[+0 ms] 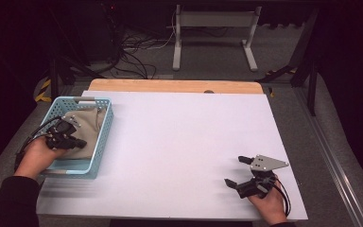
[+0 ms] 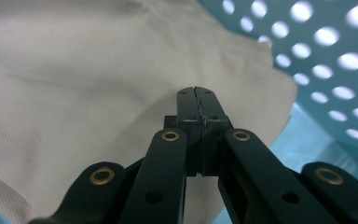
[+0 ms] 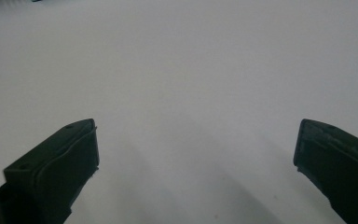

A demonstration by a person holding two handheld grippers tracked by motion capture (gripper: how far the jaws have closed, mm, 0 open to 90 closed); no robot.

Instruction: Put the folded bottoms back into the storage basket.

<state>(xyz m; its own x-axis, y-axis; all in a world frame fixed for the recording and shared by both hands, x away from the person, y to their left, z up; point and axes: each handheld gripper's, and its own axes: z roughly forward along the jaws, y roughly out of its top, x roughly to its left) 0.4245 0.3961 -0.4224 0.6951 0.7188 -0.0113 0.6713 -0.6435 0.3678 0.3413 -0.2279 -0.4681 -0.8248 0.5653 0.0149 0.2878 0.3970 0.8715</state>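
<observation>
The left claw [image 1: 78,142] reaches into the blue basket [image 1: 105,124] at the tabletop's [image 1: 179,137] left edge, jaws pinched together on the beige cloth [image 2: 74,84] lying inside. The likely next move is lifting the cloth out; the right claw [image 1: 236,171] rests wide and empty.

The cloth [image 1: 87,130] is plain beige, with a fine woven texture in the left gripper view. It lies in a light blue basket [image 1: 103,130] whose walls are patterned with rows of round holes. The table [image 1: 184,142] is white, with a bare light wood strip along its far edge. Both grippers are black; the right gripper [image 1: 236,171] carries a grey plate.
</observation>
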